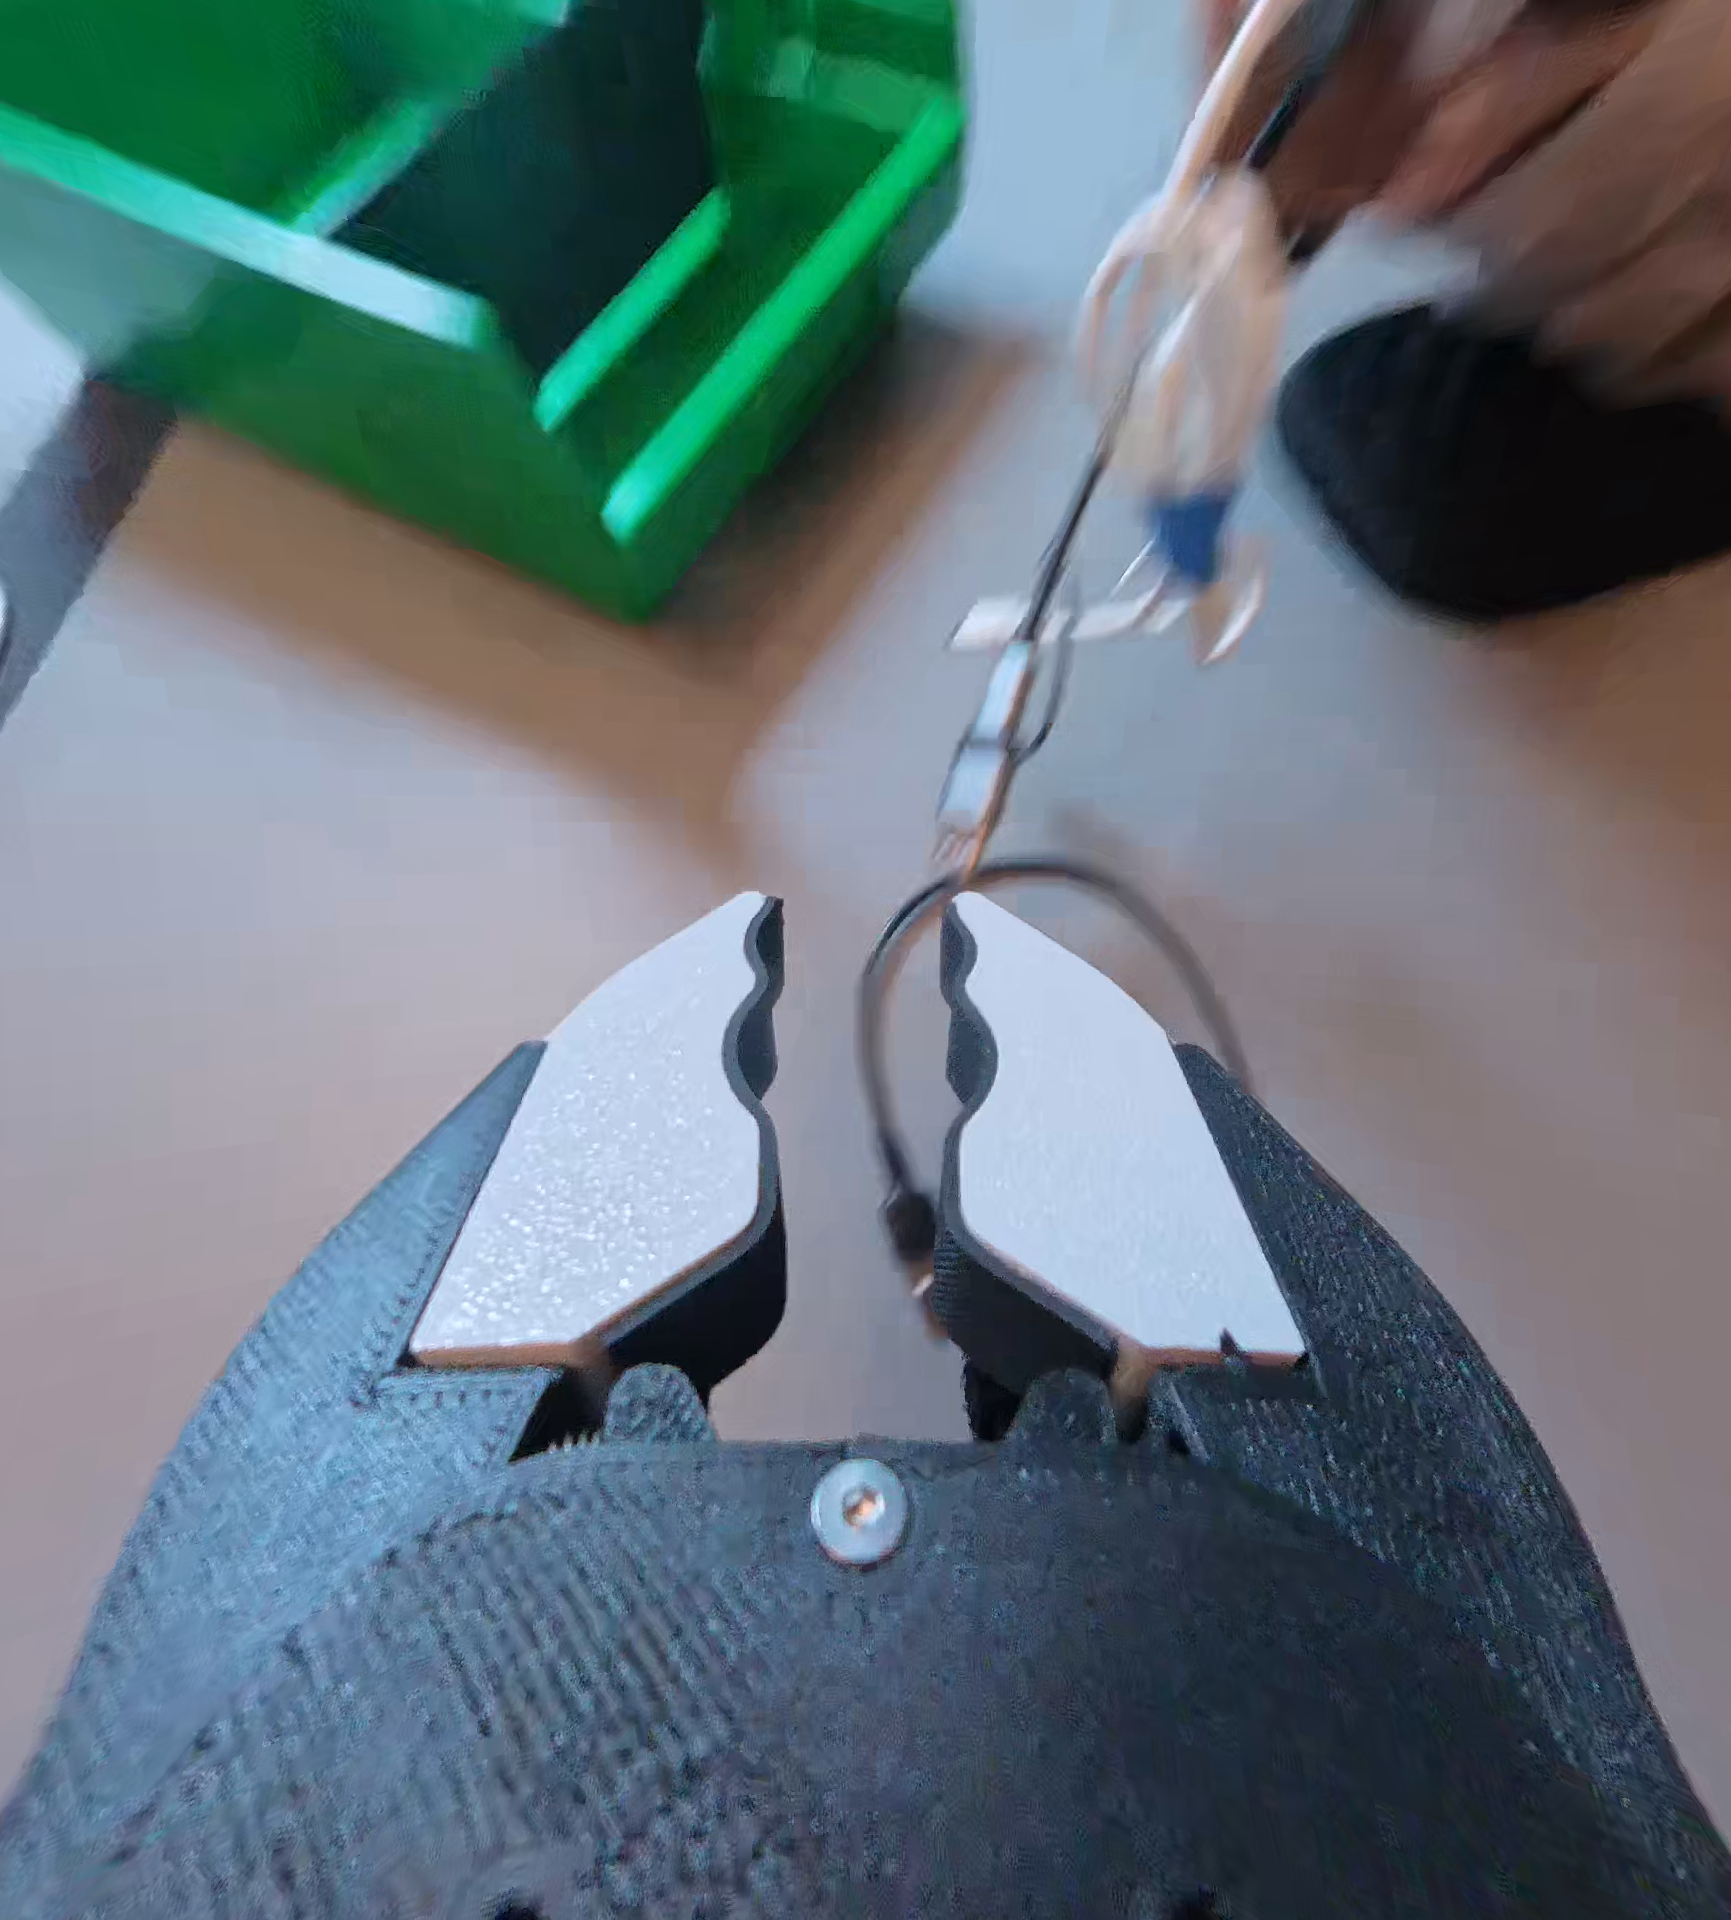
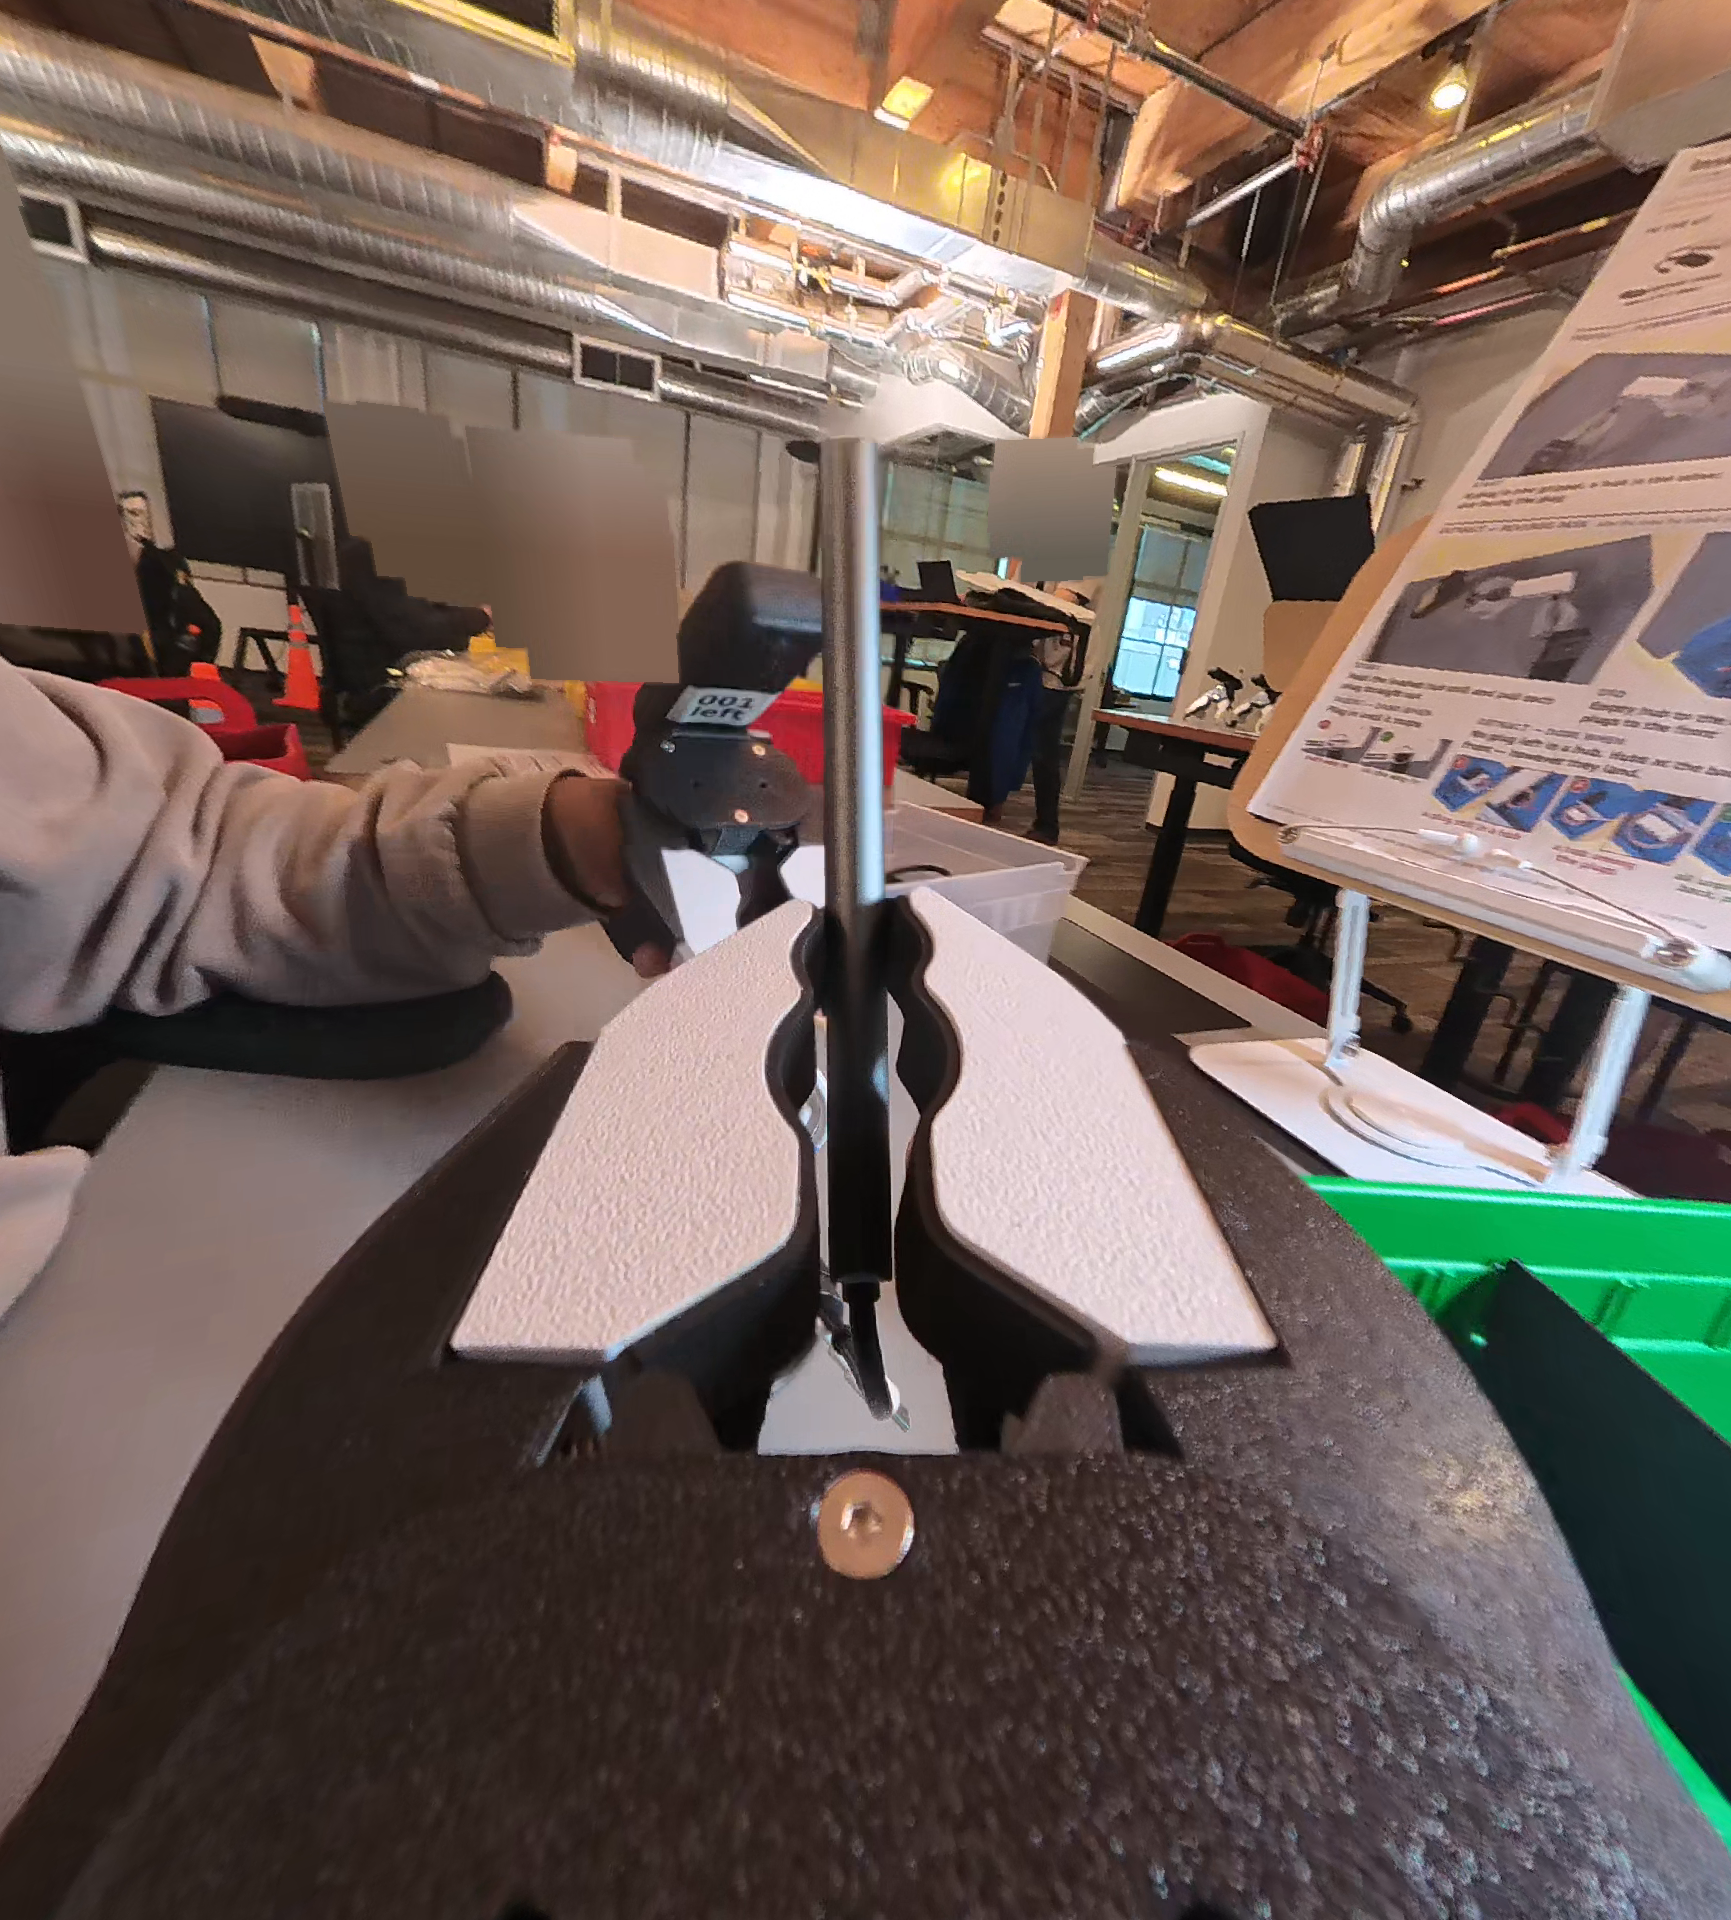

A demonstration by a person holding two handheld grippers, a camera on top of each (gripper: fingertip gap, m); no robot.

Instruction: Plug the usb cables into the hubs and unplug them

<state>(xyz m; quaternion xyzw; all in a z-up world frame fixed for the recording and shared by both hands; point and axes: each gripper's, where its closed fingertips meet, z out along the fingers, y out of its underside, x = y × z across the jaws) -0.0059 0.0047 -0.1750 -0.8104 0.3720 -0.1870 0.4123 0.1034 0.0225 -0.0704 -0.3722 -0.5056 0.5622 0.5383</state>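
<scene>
In the right wrist view my right gripper [image 2: 863, 914] is shut on a slim grey and black usb hub [image 2: 853, 665], which stands upright between the fingers; a black cable [image 2: 871, 1351] leaves its lower end. In the left wrist view my left gripper [image 1: 863, 906] is open and empty, low over the table. A black cable loop [image 1: 1079, 883] lies around its right finger [image 1: 1069, 1122], with a small black plug [image 1: 908, 1216] in the gap between the fingers. Blurred silver connectors [image 1: 996, 727] and thin cables hang above the loop. The left gripper also shows in the right wrist view [image 2: 726, 769], held in a hand.
A green divided bin [image 1: 487, 343] stands at the far left of the table and shows at the lower right of the right wrist view [image 2: 1567, 1278]. A black wrist pad [image 1: 1495, 468] and a hand are at the upper right. A white stand with a printed sheet [image 2: 1588, 644] is at the right. Tip to tip, the grippers are about 15 cm apart.
</scene>
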